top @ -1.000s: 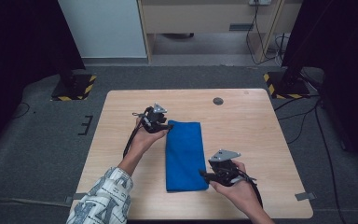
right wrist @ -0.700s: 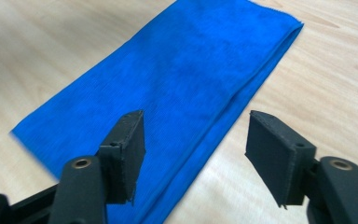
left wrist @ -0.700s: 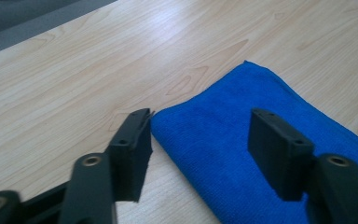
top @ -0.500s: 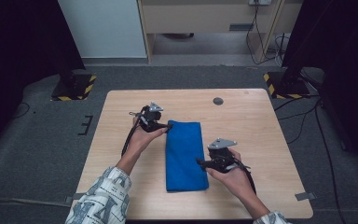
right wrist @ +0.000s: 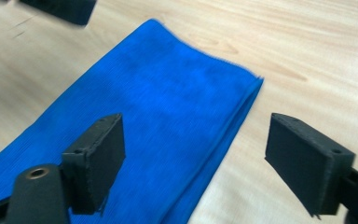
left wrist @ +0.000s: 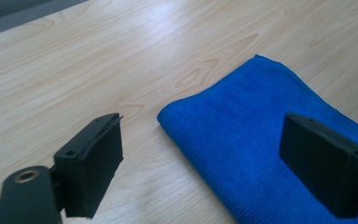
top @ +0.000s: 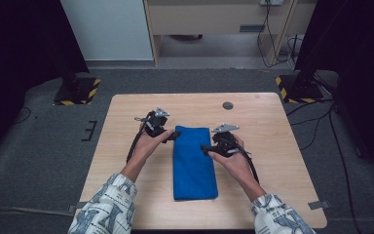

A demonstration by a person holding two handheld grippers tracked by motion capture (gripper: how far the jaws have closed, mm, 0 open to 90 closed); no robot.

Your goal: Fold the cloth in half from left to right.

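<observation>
A blue cloth [top: 194,161] lies folded into a long strip on the wooden table [top: 272,126]. My left gripper [top: 174,136] sits at the cloth's far left corner, jaws wide apart. In the left gripper view that gripper [left wrist: 205,163] straddles the cloth [left wrist: 261,135] corner without pressing it. My right gripper [top: 205,148] is at the cloth's right edge. In the right gripper view it [right wrist: 200,163] hovers over the folded edge of the cloth [right wrist: 135,112], pads clear of it. Both pairs of jaws have just been opening, with nothing gripped.
A small dark round plug [top: 228,105] sits in the tabletop near the far edge. Two stands with yellow-and-black striped bases [top: 75,91] [top: 297,87] stand on the grey floor beyond the table's far corners. The left gripper's jaw [right wrist: 58,9] shows in the right gripper view.
The right gripper has moved away from the person along the cloth's right edge. Both grippers' jaws stand wider apart. The cloth lies where it was.
</observation>
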